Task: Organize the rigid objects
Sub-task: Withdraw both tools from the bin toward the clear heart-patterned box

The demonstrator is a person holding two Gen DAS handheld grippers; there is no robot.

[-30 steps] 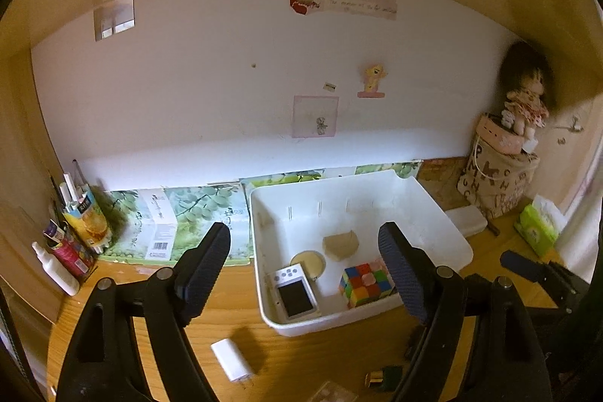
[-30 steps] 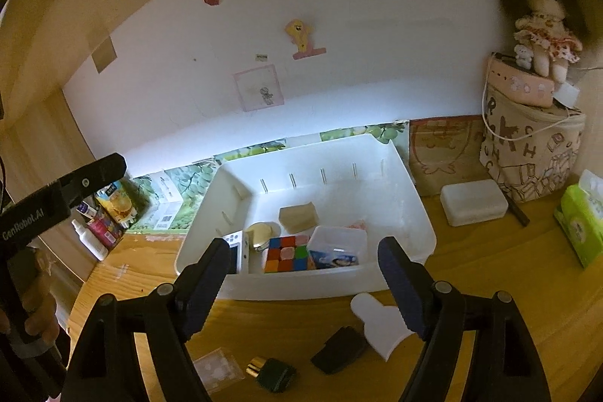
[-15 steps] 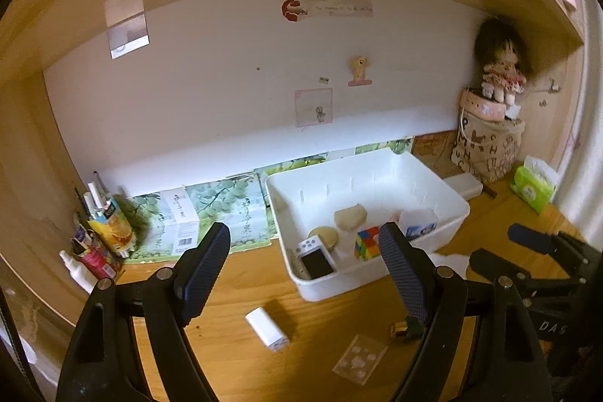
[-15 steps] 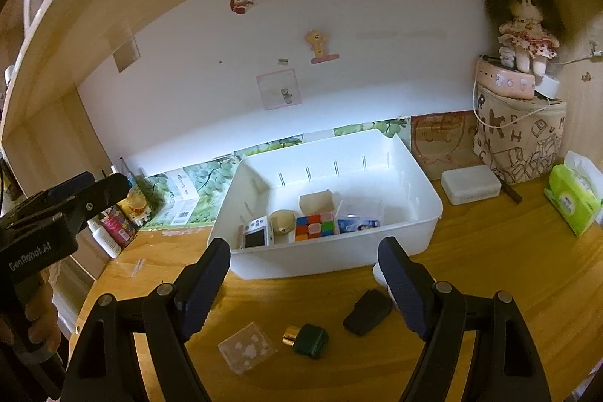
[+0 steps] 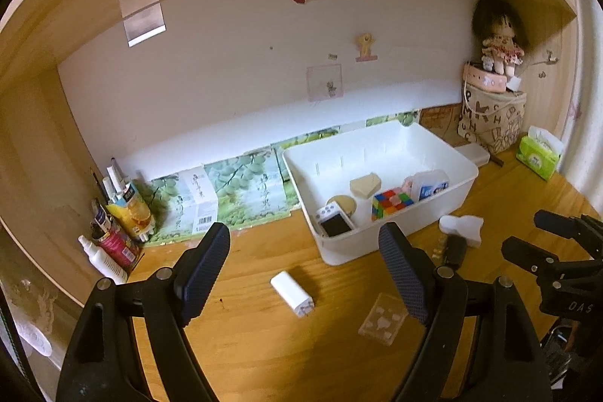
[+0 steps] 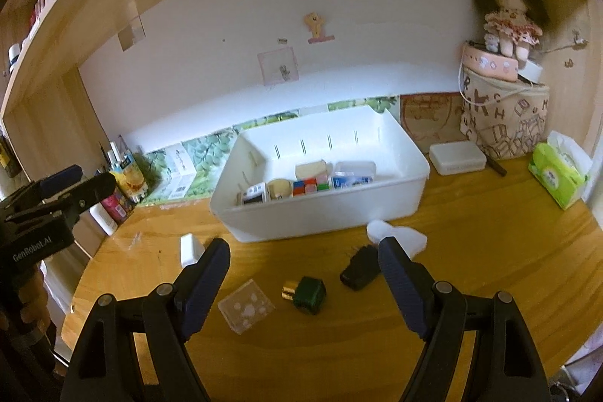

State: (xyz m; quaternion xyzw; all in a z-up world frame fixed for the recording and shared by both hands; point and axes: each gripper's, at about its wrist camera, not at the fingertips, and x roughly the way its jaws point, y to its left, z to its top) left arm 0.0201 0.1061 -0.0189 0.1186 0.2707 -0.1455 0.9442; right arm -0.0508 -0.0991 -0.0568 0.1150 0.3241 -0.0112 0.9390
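A white bin (image 5: 458,189) (image 6: 399,198) on the wooden desk holds a colour cube (image 5: 390,203), a small camera (image 5: 333,222), a tan block and a clear box. On the desk in front lie a white charger (image 5: 292,293) (image 6: 189,248), a clear case (image 5: 382,319) (image 6: 245,306), a green bottle (image 6: 307,293), a black object (image 6: 360,268) and a white heart-shaped piece (image 6: 399,235). My left gripper (image 5: 304,268) is open and empty above the charger. My right gripper (image 6: 303,283) is open and empty above the green bottle.
Bottles and pens (image 5: 117,221) stand at the left wall. A printed bag with a doll (image 6: 503,108), a white soap box (image 6: 456,157) and a green tissue pack (image 6: 557,174) stand at the right. A shelf runs overhead.
Both grippers have pulled back from the bin, so more of the desk and the loose objects in front of it show. Both stay open and empty.
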